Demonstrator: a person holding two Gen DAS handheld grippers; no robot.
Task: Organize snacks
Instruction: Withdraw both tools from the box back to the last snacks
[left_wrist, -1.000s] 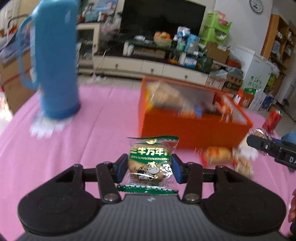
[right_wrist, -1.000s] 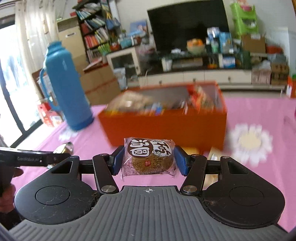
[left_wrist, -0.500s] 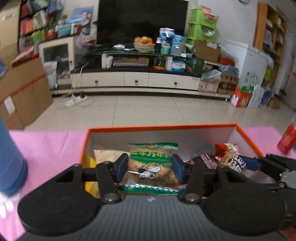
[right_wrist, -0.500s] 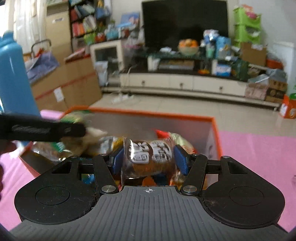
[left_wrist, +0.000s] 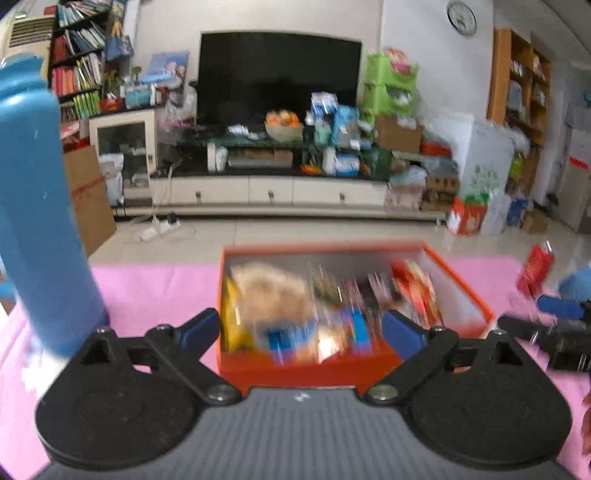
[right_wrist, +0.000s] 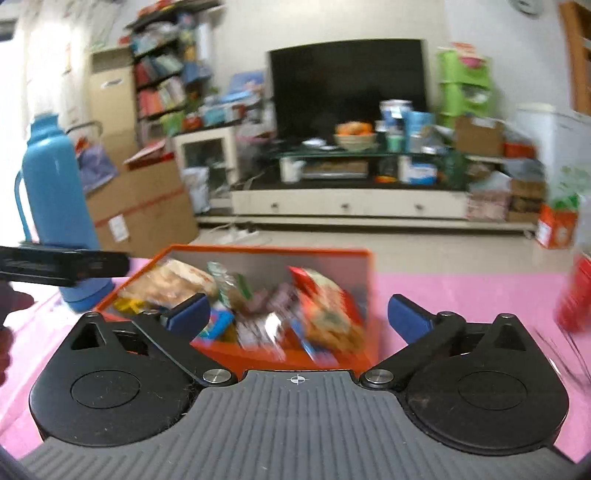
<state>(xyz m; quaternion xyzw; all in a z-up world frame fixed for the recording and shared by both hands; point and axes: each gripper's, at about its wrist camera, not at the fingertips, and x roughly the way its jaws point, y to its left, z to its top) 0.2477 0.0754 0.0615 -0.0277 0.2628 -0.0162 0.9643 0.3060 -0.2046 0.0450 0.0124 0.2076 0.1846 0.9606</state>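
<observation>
Two packets have just left your grip: a second ago each gripper pinched a wrapped snack, and now neither does. Your left gripper (left_wrist: 301, 330) has its jaws opening wide with nothing pressed between the blue pads, only the orange box (left_wrist: 306, 369) showing through the gap. Your right gripper (right_wrist: 298, 317) is the same, jaws spreading and bare, with the box just beyond them. The snacks (left_wrist: 325, 302) lie heaped inside the box, blurred; you cannot pick out the two you dropped from the rest, though the green packet and the brown one are no longer held and most likely sit in that pile. Both views now take in the box from a little further back than half a second ago. That suggests this pair is delivered. The blue flask (left_wrist: 40, 229) stands on the pink tablecloth (left_wrist: 159, 291) left of the box, apart from it. Whether loose snacks remain on the cloth, these views do not show.
</observation>
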